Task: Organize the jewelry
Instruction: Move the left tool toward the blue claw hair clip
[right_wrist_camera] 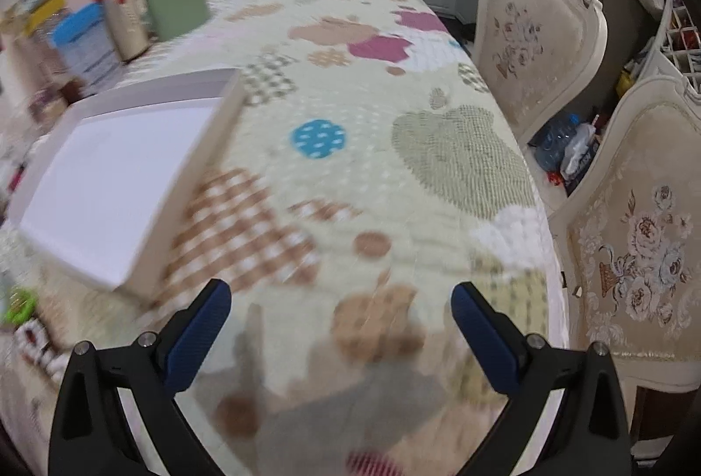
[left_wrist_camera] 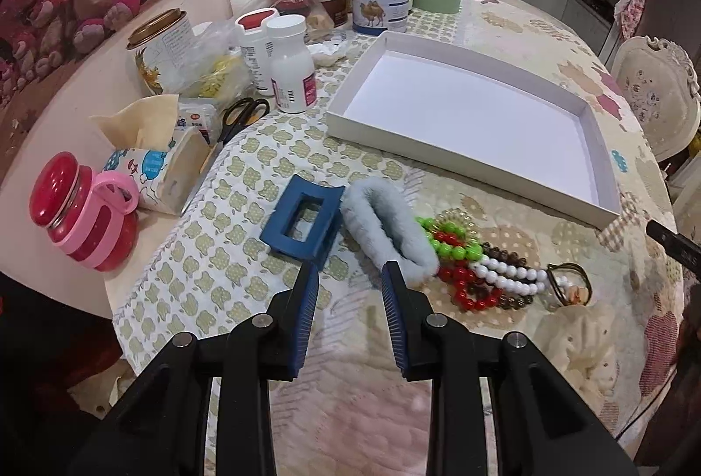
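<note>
The left hand-held gripper (left_wrist_camera: pixel 350 272) hovers, jaws apart, near the blue hair claw (left_wrist_camera: pixel 302 222) and fluffy clip (left_wrist_camera: pixel 387 230).

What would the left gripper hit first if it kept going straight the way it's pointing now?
Probably the fluffy gray hair clip: it lies just ahead of the open left gripper, beside the blue claw clip. Depth is hard to judge, so it could touch tablecloth first.

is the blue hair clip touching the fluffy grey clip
Touching: in the left wrist view the blue hair clip presses its right edge against the fluffy grey clip, no gap.

hair claws 2: blue (left_wrist_camera: pixel 302 222), furry (left_wrist_camera: pixel 387 230) | tray (left_wrist_camera: pixel 464 55) 1 | scissors (left_wrist_camera: pixel 238 119) 1 | white bottles (left_wrist_camera: pixel 289 64) 2
</note>
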Motion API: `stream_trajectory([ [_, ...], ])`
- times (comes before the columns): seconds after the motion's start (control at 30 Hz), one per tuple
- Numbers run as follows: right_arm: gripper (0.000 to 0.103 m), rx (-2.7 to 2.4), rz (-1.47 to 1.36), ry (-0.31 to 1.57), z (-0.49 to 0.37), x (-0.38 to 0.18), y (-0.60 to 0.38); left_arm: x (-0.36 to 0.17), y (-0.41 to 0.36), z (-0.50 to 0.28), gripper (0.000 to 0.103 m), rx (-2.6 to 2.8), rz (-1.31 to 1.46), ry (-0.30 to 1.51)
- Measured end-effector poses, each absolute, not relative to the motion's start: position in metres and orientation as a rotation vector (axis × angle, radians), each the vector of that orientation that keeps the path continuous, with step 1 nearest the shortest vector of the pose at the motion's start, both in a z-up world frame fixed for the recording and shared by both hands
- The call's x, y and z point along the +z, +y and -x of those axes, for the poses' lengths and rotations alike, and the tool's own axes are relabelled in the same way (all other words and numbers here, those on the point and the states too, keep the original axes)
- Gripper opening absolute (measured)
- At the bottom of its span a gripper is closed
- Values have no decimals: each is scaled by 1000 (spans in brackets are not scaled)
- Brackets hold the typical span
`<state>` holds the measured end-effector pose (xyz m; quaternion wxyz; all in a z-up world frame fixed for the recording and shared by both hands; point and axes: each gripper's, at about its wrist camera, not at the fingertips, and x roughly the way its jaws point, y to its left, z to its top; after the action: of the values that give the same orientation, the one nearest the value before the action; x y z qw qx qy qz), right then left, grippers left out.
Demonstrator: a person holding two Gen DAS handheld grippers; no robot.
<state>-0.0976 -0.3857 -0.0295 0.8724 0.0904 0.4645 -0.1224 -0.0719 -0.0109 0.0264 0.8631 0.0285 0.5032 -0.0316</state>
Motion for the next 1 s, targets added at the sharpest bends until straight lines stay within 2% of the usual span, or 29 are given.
stream_trajectory([
  [0.53, 102, -55, -72, 837, 156, 52, -288, 44, -28, 103, 33, -85, -65, 1005],
  [1.0, 102, 33, -45, 774, 165, 72, -263, 51, -25, 118, 33, -66, -49, 981],
])
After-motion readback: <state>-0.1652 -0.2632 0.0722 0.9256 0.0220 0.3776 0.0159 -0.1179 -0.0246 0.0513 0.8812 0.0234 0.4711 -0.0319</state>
